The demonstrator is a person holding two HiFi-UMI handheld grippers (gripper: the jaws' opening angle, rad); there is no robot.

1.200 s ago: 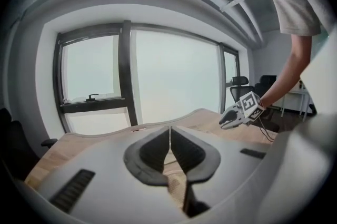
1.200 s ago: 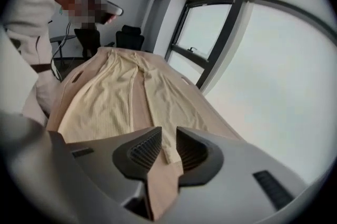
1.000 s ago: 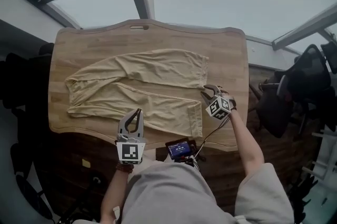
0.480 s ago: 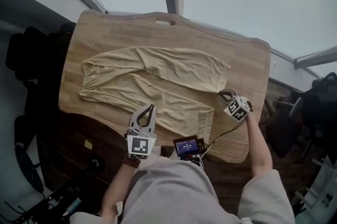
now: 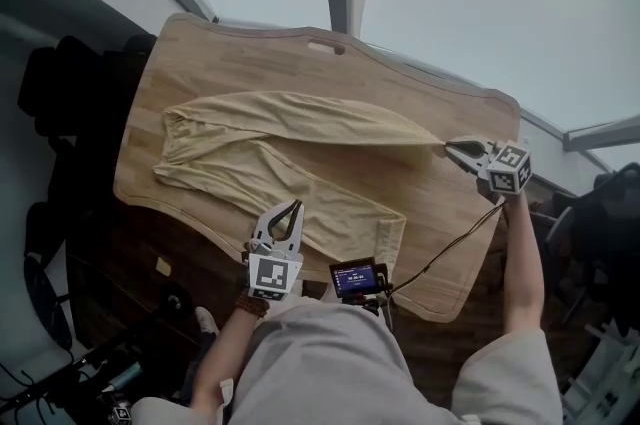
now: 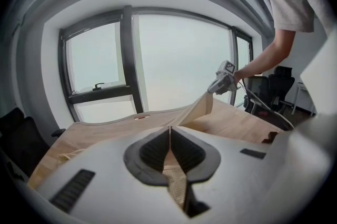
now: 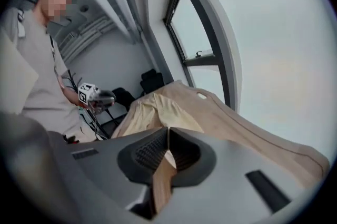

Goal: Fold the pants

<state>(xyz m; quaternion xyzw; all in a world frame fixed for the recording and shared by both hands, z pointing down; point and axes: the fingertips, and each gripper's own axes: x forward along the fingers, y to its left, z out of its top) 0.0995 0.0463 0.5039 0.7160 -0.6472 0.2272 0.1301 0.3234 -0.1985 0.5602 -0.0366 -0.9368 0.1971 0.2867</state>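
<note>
Tan pants (image 5: 290,153) lie spread across the wooden table (image 5: 230,53), legs to the left. My left gripper (image 5: 293,206) is at the near edge of the lower leg, shut on that fabric, which shows between its jaws (image 6: 169,130). My right gripper (image 5: 447,146) is shut on the waist corner of the upper leg and holds it lifted off the table at the right. The cloth runs taut from that corner down to the table. The left gripper view shows the right gripper (image 6: 221,80) with the raised cloth (image 6: 200,109). The pants (image 7: 158,109) stretch away from the right jaws (image 7: 168,130).
Black chairs stand left of the table (image 5: 60,93) and at the right (image 5: 600,213). A small device with a lit screen (image 5: 352,278) hangs at the person's waist, with a cable to the right gripper. Large windows run behind the table.
The right gripper has closed on the waist corner and carried it up and to the right, stretching the upper leg. The left gripper stays at the near edge.
</note>
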